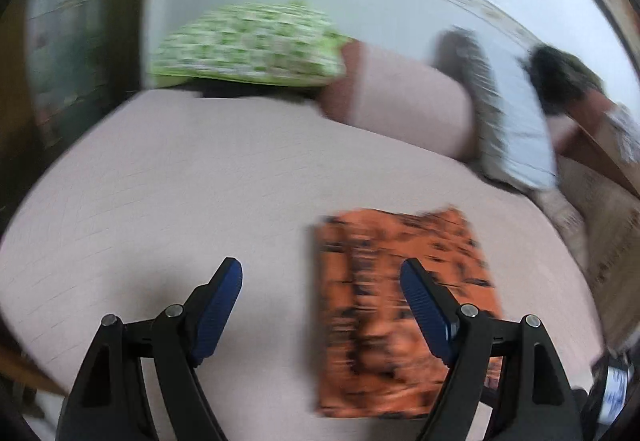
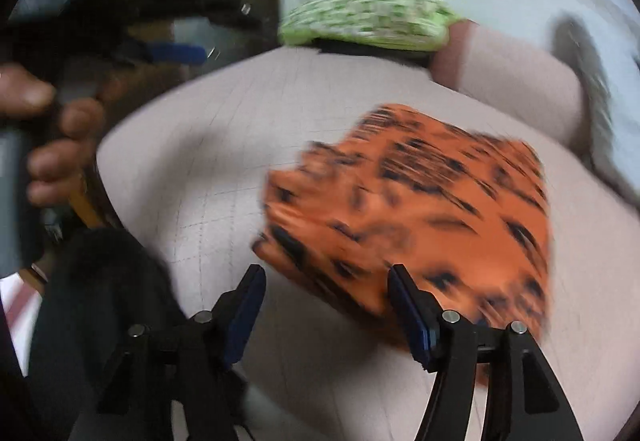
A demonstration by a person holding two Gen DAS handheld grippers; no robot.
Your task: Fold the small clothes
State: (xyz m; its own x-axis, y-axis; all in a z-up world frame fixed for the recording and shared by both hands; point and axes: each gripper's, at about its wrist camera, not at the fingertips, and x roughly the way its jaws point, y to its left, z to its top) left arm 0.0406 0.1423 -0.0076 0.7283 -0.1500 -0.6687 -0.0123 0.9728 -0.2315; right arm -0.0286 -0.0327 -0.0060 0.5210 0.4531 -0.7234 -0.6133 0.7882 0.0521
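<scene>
A green-patterned pillow [image 1: 244,41] is lying at the head of the pink bed [image 1: 180,169], beside a pink pillow [image 1: 408,97].

Both tongs, left tongs [image 1: 322,275] and right tongs [image 2: 326,281], are matte black plastic with ribbed dark-blue pads [image 1: 426,307] and round silver pivot screws [image 1: 467,309]. A bare hand [image 2: 52,145] wraps a grey handle [image 2: 16,201].

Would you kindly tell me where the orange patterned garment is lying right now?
The orange patterned garment lies folded flat on the pale pink bedspread, right of centre in both wrist views, in front of the pink pillow and the green patterned pillow.
</scene>
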